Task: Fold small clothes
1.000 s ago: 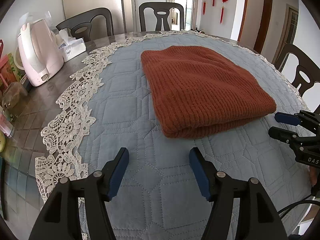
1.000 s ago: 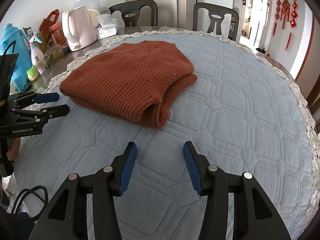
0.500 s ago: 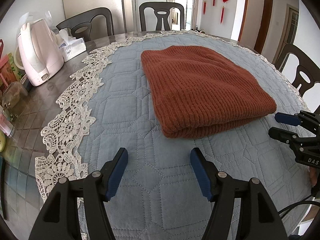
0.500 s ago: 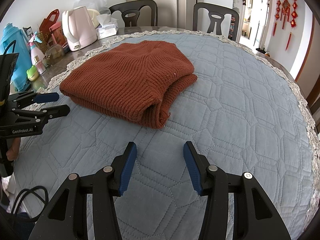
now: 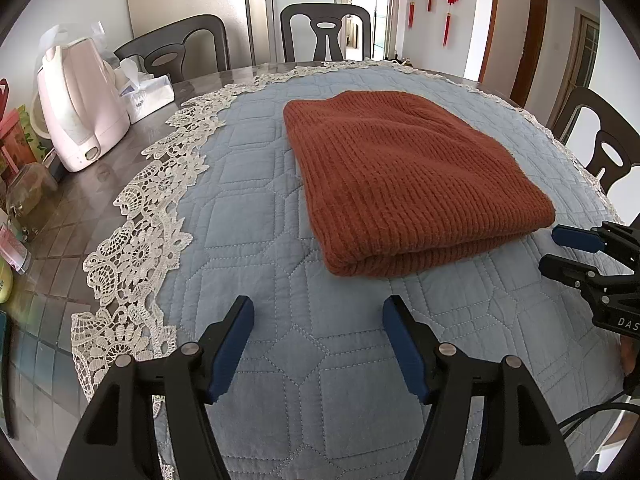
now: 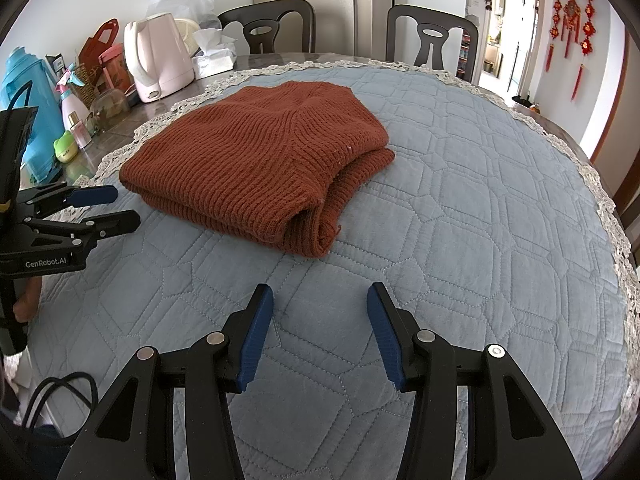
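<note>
Round dining worktop (image 5: pixel 132 168), covered by a quilted pale-blue cloth with lace edging (image 5: pixel 280 208). 1 rust-orange ribbed knit garment (image 5: pixel 400 172), folded, lies mid-cloth. Left tool (image 5: pixel 318 320) and right tool (image 6: pixel 320 308): both spread, empty, just short of it. Risk: a 1-layer pinch drags the loose open-side layers apart, undoing the fold.

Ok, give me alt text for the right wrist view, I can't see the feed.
A folded rust-brown knit sweater lies on a blue quilted table cover, untouched. The right gripper hangs open and empty in front of it, with the left gripper open at the left edge and a pink kettle behind.
</note>
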Demonstrator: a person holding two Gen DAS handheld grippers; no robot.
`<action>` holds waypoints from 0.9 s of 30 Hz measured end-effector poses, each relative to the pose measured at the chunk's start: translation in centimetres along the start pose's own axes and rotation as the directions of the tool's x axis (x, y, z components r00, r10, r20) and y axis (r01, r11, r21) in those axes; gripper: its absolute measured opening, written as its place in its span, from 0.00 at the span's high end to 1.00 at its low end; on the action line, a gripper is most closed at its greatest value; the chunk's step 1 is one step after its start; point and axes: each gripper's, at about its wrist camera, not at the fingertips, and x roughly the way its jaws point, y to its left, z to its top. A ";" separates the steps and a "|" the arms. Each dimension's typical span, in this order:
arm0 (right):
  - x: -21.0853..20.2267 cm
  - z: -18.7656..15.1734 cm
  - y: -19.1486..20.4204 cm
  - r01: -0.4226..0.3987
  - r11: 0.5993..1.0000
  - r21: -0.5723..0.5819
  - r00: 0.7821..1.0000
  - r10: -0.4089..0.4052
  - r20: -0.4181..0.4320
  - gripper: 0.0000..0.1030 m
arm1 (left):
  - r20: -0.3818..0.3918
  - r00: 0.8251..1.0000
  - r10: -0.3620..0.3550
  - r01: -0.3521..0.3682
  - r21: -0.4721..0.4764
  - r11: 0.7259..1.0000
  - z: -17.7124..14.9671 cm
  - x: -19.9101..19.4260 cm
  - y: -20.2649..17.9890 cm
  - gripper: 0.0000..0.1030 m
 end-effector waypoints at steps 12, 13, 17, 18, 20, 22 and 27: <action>0.0 0.0 0.0 0.000 1.000 0.000 1.000 0.000 0.000 0.51 | 0.000 1.000 0.000 0.000 0.000 1.000 0.0 0.0 0.0 0.30; 0.0 0.0 0.0 0.000 1.000 0.000 1.000 0.000 0.000 0.51 | 0.000 1.000 0.000 0.000 0.000 1.000 0.0 0.0 0.0 0.30; 0.0 0.0 0.0 0.000 1.000 0.000 1.000 0.000 0.000 0.51 | 0.000 1.000 0.001 -0.001 0.001 1.000 0.0 0.0 0.1 0.30; 0.0 0.0 0.0 0.000 1.000 0.000 1.000 0.000 0.000 0.51 | 0.000 1.000 0.000 0.000 0.000 1.000 0.0 0.0 0.0 0.30; 0.0 0.0 0.0 0.000 1.000 0.000 1.000 0.000 0.000 0.51 | 0.000 1.000 0.000 0.000 0.000 1.000 0.0 0.0 0.0 0.30; 0.0 0.0 0.0 0.000 1.000 0.000 1.000 0.000 0.000 0.51 | 0.000 1.000 0.000 0.000 0.000 1.000 0.0 0.0 0.0 0.30; 0.0 0.0 0.0 0.000 1.000 0.000 1.000 0.000 0.000 0.51 | 0.000 1.000 0.000 0.000 0.000 1.000 0.0 0.0 0.1 0.30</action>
